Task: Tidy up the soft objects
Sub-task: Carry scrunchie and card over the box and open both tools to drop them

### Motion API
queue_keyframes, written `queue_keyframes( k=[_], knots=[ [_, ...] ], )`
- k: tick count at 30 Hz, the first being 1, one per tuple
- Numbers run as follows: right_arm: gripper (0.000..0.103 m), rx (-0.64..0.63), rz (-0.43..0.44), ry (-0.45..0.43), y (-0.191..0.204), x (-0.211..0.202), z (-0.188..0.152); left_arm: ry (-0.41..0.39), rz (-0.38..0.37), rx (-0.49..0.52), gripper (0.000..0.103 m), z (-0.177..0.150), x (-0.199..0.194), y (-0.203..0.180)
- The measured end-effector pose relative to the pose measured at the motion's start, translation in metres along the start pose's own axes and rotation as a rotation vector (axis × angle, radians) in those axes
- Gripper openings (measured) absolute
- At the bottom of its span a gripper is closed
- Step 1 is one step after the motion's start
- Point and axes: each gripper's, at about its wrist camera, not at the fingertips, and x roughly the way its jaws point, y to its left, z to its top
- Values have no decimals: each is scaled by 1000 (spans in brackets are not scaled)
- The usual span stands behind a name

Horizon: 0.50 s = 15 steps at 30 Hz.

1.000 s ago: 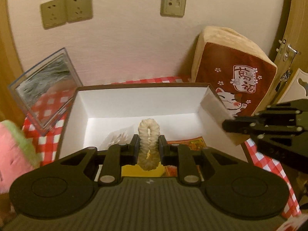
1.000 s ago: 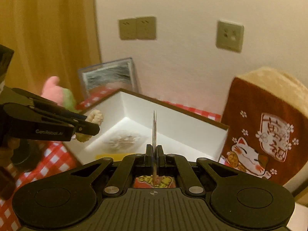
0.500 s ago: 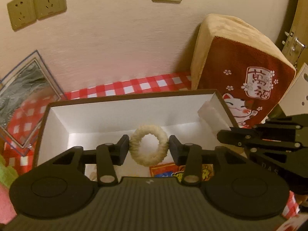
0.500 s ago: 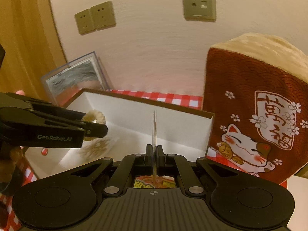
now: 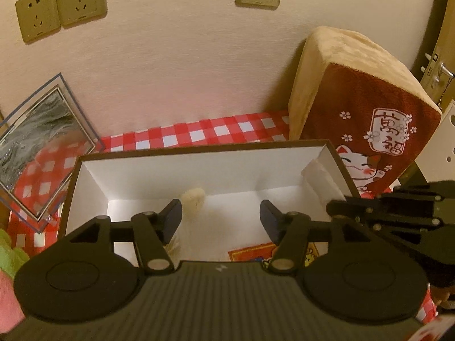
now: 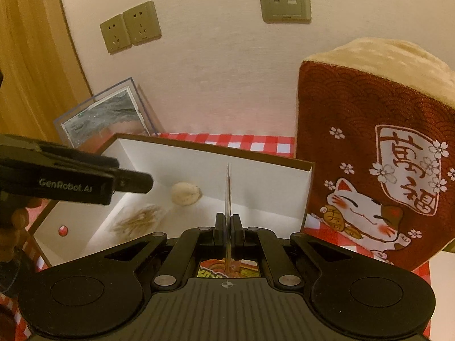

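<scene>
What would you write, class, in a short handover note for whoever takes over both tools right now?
Left tool: open, empty; its jaws have just been opening over the white cardboard box.
Right tool: shut on a thin flat card held edge-on above the box.
Fluffy cream hair tie: inside the box by the back wall, free of both tools.
Done: hair tie is in the box.
Left: probably place the card; the pink-and-green plush toy is outside, left of the box.

Box [image 5: 91,182] white inside, brown-rimmed; cloth [image 5: 199,133] red-white checked; cushion [image 6: 369,147] maroon with cat print; scrunchie [image 6: 185,193] cream.
</scene>
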Motion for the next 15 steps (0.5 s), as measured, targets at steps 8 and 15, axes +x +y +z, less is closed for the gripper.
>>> queue_keyframes(
  k=[8, 15],
  knots=[
    [57, 17, -15, -117, 3, -11, 4, -7, 6, -10, 58, -11, -16, 4],
    [75, 64, -18, -186, 0, -36, -3, -27, 3, -32, 58, -29, -44, 8]
  ],
)
